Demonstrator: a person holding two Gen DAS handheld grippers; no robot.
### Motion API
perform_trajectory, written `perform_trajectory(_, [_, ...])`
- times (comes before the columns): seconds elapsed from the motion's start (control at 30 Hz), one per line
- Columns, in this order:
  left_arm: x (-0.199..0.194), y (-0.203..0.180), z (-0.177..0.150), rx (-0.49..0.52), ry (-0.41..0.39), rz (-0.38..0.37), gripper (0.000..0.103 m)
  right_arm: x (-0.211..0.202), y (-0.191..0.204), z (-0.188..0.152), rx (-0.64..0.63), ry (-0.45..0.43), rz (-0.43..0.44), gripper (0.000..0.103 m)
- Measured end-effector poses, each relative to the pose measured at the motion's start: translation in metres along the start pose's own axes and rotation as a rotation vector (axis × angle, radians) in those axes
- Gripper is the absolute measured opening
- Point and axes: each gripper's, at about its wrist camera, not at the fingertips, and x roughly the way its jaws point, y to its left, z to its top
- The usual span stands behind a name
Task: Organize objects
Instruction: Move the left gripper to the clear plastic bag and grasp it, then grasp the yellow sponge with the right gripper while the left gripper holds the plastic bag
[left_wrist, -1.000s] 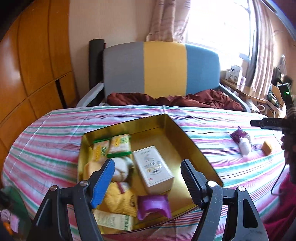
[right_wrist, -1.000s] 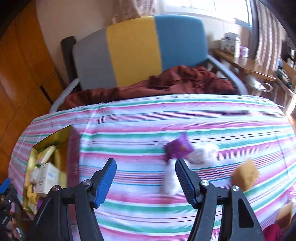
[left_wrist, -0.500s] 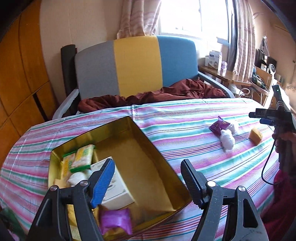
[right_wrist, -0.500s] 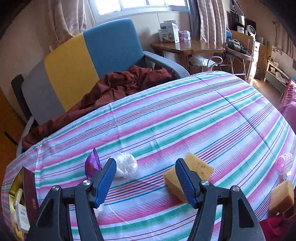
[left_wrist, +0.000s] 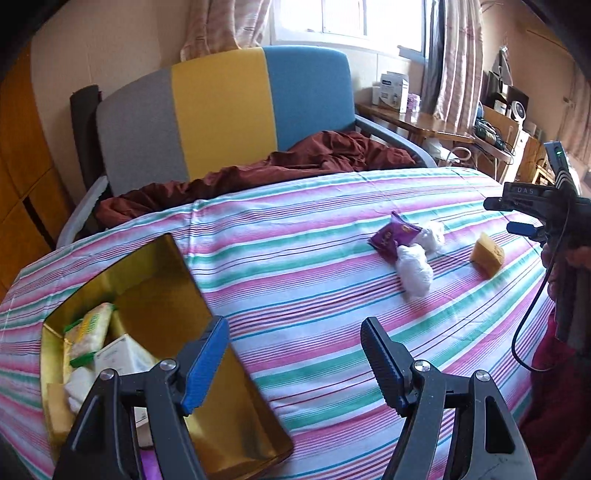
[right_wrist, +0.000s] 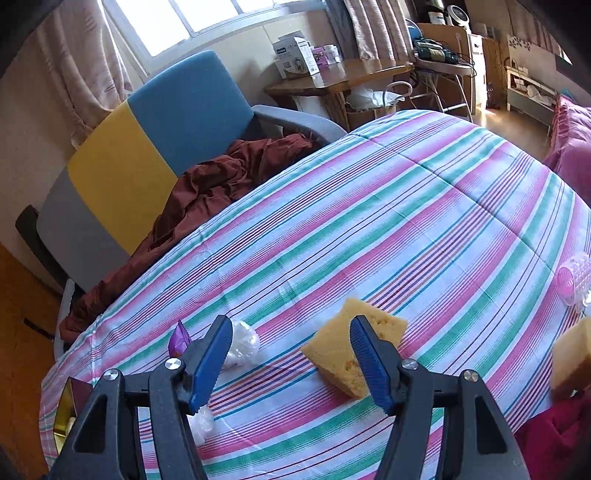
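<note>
Hovering right hand-held gripper over sponge.

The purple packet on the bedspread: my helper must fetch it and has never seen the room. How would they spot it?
On the striped bedspread, right of the gold tin, lies a small cluster. The purple packet is flat and shiny, touching two white bundles.

sunlit window, tricolour armchair, wooden side table.
</note>
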Motion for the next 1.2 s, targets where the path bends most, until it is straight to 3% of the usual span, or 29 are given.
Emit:
perform_trajectory(0.37, [0.049,-0.053,0.034,0.047,0.045,-0.13,0.074,-0.003,-0.021,0.005,0.121,-0.003,0.03,0.067])
perform_trajectory(0.67, [0.108,-0.094,0.057,0.055,0.125,-0.213,0.073,0.002,-0.012,0.004,0.072,0.017,0.035,0.067])
perform_trajectory(0.87, [0.148,-0.109,0.065,0.035,0.183,-0.221,0.072,0.003,-0.012,0.005,0.074,0.016,0.035,0.067])
perform_trajectory(0.9, [0.157,-0.11,0.064,0.027,0.206,-0.223,0.065,0.003,-0.013,0.005,0.078,0.017,0.035,0.067])
perform_trajectory(0.93, [0.165,-0.11,0.063,0.017,0.239,-0.235,0.048,0.003,-0.014,0.005,0.079,0.017,0.033,0.067])
perform_trajectory(0.97, [0.173,-0.108,0.06,0.007,0.265,-0.241,0.041,0.004,-0.015,0.005,0.078,0.017,0.03,0.067])
perform_trajectory(1.0, [0.17,-0.106,0.059,0.012,0.232,-0.23,0.036,0.004,-0.015,0.005,0.078,0.017,0.025,0.067])
perform_trajectory(1.2, [0.15,-0.092,0.036,0.024,0.201,-0.238,0.034,0.007,-0.017,0.006,0.081,0.023,0.012,0.067])
